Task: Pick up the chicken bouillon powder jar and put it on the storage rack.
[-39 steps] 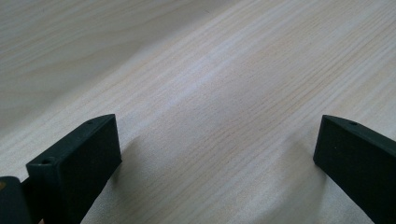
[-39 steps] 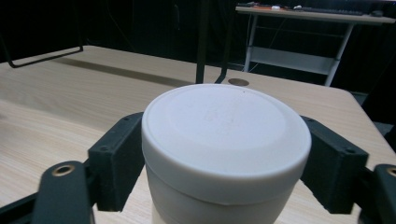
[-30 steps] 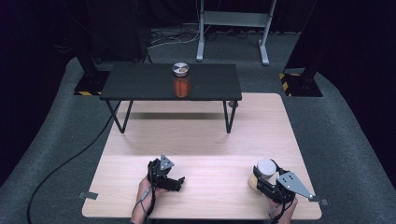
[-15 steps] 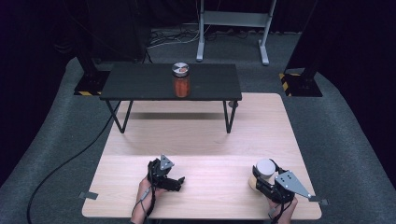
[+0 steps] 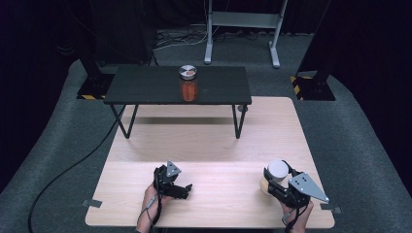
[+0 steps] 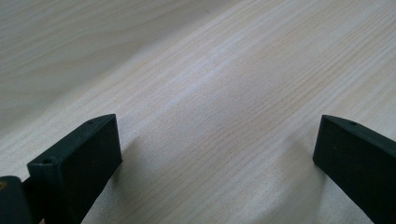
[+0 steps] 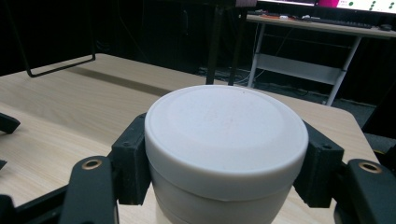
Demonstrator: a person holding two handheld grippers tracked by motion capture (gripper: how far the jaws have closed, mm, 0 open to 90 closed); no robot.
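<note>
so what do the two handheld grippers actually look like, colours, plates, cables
Both are black handheld tools with two blocky matte black jaws. The left gripper carries a small grey three-cornered plate on top and trails a thin dark cable back along the forearm. The right gripper has a larger grey three-cornered plate with small holes, and brass-coloured screw inserts show in its black jaw arms. No sleeves are visible.

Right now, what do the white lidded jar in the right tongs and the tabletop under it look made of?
White jar: likely matte plastic; opaque, smooth, soft sheen, a moulded lid seam. It could be glazed ceramic. The right tongs clamp it just below the lid.
Table: pale wood or wood-look laminate; straight grain lines, satin finish. I can't tell solid from veneer.
</note>
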